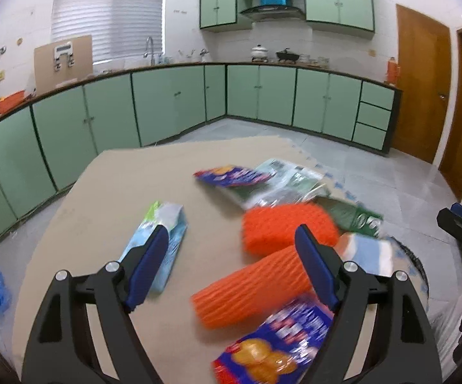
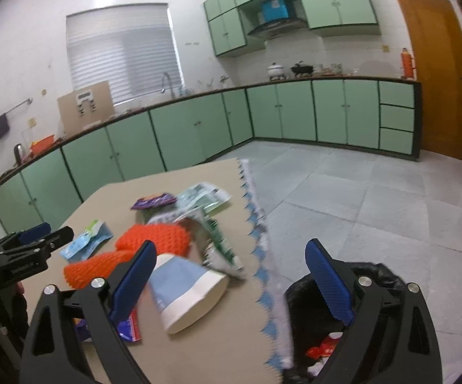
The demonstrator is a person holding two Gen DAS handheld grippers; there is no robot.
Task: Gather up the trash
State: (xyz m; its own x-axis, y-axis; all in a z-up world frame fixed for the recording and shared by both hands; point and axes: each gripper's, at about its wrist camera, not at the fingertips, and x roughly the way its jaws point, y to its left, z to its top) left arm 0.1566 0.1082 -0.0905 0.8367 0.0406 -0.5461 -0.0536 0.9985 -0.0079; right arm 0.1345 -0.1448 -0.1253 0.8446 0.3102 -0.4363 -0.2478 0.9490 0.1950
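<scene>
Trash lying mid-frame on a tan mat (image 1: pixel 109 198), ribbed orange foam sleeve (image 1: pixel 250 291) sitting between the gaping, empty left tongs (image 1: pixel 231 246), paper cup (image 2: pixel 189 291) lying between the gaping, empty right tongs (image 2: pixel 231 256), crinkly wrappers (image 1: pixel 231 176) lying beyond.

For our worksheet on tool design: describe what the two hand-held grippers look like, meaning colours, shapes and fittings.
Both match. The left hand-held gripper and right hand-held gripper each have a black, angular two-arm frame with cut-out openings, round silver pivot bolts, and two long blue ribbed pads. No cables, sleeves or readable markings are visible.

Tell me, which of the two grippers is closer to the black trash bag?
Right. The right gripper hangs open with one finger over the black trash bag. The left gripper, also open, is further off over the mat, above the orange foam nets.
</scene>
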